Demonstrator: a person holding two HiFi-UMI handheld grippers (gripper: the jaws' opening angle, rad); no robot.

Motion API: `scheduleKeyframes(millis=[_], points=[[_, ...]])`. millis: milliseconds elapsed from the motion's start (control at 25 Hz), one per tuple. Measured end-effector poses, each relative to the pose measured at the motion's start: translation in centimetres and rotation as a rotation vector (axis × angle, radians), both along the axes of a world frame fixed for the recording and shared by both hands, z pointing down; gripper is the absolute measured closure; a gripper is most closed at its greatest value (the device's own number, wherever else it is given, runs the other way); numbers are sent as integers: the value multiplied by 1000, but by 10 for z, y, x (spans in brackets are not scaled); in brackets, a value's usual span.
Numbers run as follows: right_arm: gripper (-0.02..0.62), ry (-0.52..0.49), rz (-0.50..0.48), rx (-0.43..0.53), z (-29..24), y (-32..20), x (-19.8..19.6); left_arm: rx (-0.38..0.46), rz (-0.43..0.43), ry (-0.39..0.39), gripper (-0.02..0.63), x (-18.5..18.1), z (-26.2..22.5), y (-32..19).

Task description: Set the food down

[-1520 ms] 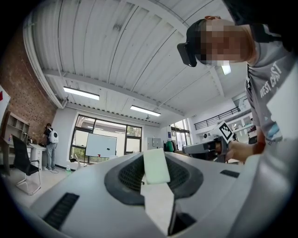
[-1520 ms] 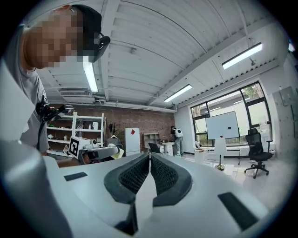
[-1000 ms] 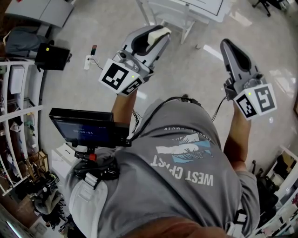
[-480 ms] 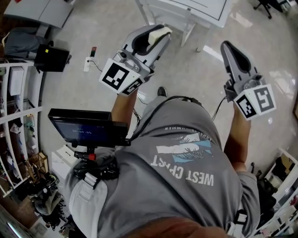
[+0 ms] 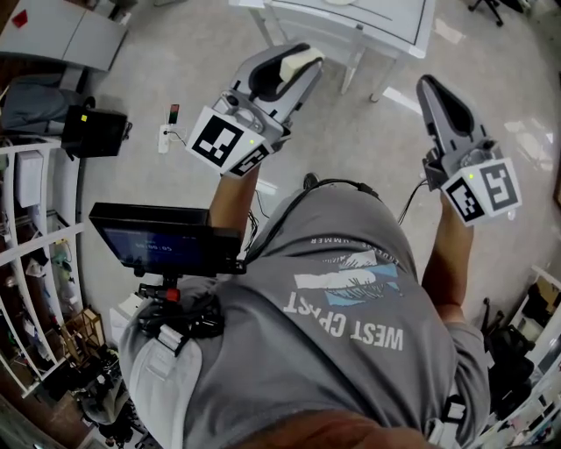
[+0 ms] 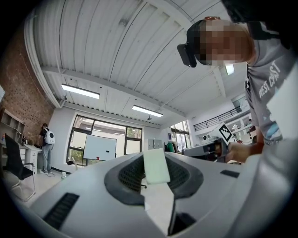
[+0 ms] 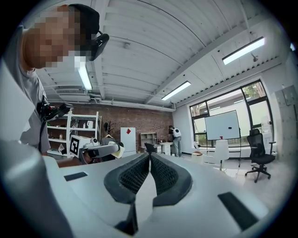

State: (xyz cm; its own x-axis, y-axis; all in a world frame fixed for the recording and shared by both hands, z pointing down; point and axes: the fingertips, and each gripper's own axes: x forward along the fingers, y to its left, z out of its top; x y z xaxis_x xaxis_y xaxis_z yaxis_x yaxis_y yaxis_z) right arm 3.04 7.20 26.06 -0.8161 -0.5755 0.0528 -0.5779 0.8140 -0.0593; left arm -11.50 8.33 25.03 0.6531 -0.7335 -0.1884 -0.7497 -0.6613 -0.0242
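Overhead, the food (image 5: pixel 302 60) is only a cream tip in the left hand-held gripper (image 5: pixel 289 66), out beyond the shirt (image 5: pixel 351 351); that gripper's own view shows its jaws clamped on the slab. The right hand-held gripper (image 7: pixel 149 160) has its jaws together, empty. The shirt reads "WEST COAST".

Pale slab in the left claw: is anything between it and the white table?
Nothing visible does. Only floor lies between the pale slab, pinched in the left claw, and the white table ahead.

Pale floor (image 5: pixel 175 53) bears a power strip (image 5: pixel 165 136) (white) and black box (image 5: pixel 95 131).
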Motion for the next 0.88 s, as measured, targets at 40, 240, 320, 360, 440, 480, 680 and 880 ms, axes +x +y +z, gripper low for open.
scheduleKeyframes(millis=[40, 240, 320, 360, 440, 480, 680, 880], points=[[580, 2, 6, -2, 0, -1, -2, -1, 10, 2, 500, 0, 1, -2], [580, 16, 23, -20, -6, 9, 12, -14, 38, 11, 500, 16, -5, 0], [580, 16, 27, -26, -5, 1, 18, -17, 38, 9, 500, 19, -5, -7], [580, 12, 28, -27, -2, -9, 19, -18, 36, 6, 500, 21, -1, -15], [580, 4, 19, -28, 9, -33, 21, -25, 28, 5, 500, 23, 10, -37], [580, 1, 10, -26, 12, -44, 21, -28, 24, 4, 500, 26, 15, -47], [580, 2, -24, -24, -4, -73, 30, -21, -8, 3, 500, 34, -4, -72], [580, -2, -52, -19, -13, -110, 39, -27, -39, -1, 500, 44, -8, -102]])
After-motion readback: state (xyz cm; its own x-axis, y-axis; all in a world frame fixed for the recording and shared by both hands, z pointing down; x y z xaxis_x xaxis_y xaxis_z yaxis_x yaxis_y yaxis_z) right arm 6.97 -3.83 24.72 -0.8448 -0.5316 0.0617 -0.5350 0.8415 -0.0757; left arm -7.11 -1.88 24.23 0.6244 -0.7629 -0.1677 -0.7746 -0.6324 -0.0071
